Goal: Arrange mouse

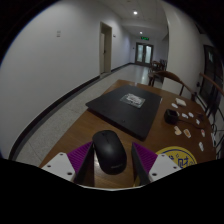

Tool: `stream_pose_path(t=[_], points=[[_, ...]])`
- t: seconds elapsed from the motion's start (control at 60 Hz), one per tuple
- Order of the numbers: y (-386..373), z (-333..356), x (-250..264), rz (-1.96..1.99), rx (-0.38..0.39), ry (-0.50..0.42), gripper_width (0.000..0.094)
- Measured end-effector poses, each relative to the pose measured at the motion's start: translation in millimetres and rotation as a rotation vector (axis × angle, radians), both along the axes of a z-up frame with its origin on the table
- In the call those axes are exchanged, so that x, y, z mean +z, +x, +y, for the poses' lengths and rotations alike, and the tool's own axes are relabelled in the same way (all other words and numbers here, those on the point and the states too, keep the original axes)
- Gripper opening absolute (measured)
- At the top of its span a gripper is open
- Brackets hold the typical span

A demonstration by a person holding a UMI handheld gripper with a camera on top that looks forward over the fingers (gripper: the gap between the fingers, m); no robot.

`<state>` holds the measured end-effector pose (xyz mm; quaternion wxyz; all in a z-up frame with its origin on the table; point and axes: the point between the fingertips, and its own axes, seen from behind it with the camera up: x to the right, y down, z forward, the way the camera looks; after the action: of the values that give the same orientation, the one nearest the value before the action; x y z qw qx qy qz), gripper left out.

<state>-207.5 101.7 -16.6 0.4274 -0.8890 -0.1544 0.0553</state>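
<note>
A black computer mouse (pixel 110 152) lies on the wooden table (pixel 68 138), between my gripper's fingers. My gripper (pixel 112 162) is open around it. The left purple pad (pixel 82 158) is close against the mouse's side. A narrow strip of wood shows between the mouse and the right pad (pixel 143 158). The mouse's rear end is hidden below, between the fingers.
A closed dark laptop (pixel 128 108) lies just beyond the mouse. A pale yellow mat with a printed emblem (pixel 180 158) lies to the right of the fingers. A small black object (pixel 172 117) and several white cards (pixel 192 128) lie further right. A corridor runs beyond the table.
</note>
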Motion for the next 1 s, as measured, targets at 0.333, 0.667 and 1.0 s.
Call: stream_pose_path(t=[0.333,0.667,1.0], points=[[-2,11,-2,0.004,-0.034,0.023,0.0382],[73,-33,158,0.145,-0.088,0.284,0.0328],[204,-71,48,0.107,-0.29,0.126,0.0327]])
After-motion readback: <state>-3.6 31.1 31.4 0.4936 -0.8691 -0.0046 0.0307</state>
